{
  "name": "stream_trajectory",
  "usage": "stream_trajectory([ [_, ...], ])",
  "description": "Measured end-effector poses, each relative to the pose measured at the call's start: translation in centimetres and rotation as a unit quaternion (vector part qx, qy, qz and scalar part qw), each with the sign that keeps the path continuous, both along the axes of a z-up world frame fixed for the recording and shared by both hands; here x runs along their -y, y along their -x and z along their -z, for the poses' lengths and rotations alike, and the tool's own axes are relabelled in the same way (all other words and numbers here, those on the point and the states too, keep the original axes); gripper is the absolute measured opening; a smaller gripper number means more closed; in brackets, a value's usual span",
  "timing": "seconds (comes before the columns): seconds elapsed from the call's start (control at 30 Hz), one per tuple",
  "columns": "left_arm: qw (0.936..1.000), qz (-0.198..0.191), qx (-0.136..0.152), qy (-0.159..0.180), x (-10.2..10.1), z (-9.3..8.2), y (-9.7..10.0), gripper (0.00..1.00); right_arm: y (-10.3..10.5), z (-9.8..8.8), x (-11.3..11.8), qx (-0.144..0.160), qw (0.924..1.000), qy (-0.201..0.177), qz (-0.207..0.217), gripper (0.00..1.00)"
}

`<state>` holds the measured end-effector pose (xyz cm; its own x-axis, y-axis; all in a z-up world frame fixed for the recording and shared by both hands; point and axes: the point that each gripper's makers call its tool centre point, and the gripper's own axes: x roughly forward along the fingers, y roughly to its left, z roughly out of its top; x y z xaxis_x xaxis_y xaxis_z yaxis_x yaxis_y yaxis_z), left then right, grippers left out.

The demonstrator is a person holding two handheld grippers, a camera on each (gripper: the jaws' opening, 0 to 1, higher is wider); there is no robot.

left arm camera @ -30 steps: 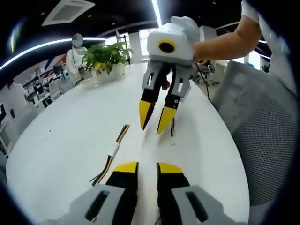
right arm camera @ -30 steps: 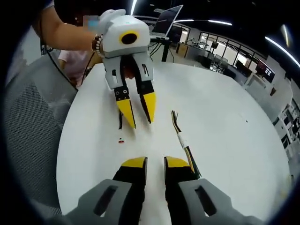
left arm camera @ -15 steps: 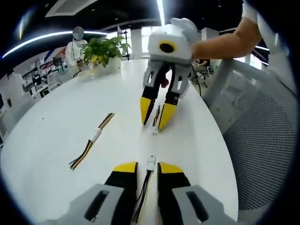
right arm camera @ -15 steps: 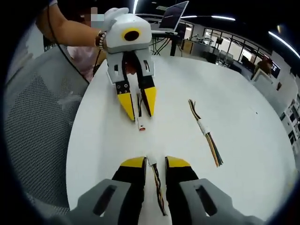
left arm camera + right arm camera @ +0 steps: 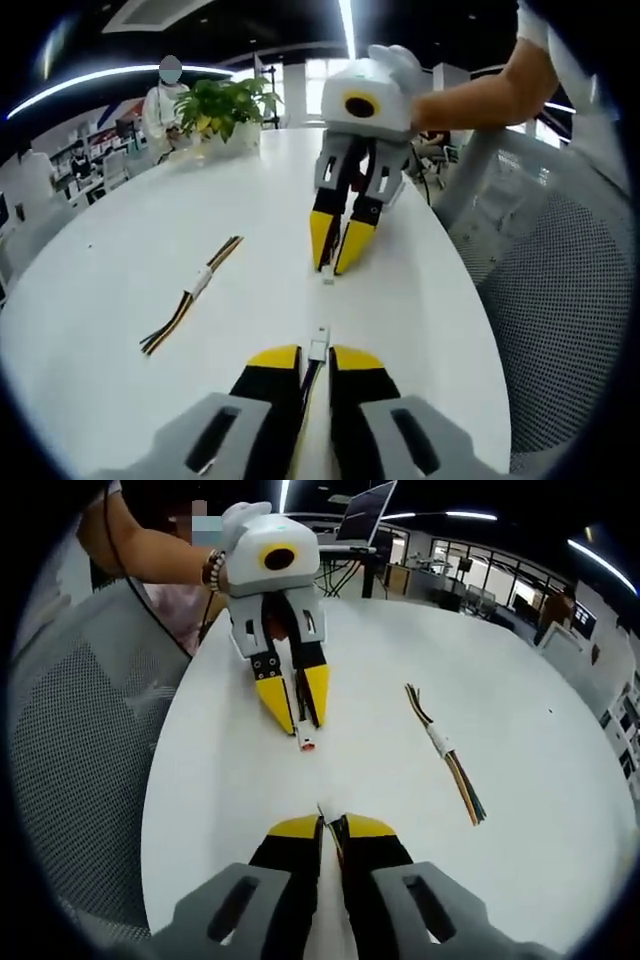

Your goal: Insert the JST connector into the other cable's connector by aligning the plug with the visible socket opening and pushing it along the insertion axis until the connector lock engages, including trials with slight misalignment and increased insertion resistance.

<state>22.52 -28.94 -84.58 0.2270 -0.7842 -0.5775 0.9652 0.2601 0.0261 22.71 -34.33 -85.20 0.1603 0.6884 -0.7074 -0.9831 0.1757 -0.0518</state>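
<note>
JST connector (image 5: 319, 344) | left claw (image 5: 306, 358) pinches cable | no legible writing

Between my two grippers, a bare strip of white table (image 5: 120, 270) separates the facing connector tips. A spare cable bundle (image 5: 190, 295) lies well off that line, toward the table's middle. A potted plant (image 5: 225, 110) stands at the far edge. A mesh chair (image 5: 560, 300) crowds the near edge beside my arm.
</note>
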Motion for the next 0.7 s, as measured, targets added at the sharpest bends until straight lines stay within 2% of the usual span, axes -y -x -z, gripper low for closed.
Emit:
stream_trajectory([
  [0.37,0.9999,0.008,0.013,-0.004,0.1,-0.1,-0.1,0.01,0.1,-0.1,0.1,-0.002,1.0000,0.003,0.004,0.04],
  [0.7,0.9996,0.005,0.027,-0.001,-0.1,-1.0,-0.8,0.00,-0.6,-1.3,-0.3,0.010,0.9997,-0.009,0.018,0.04],
])
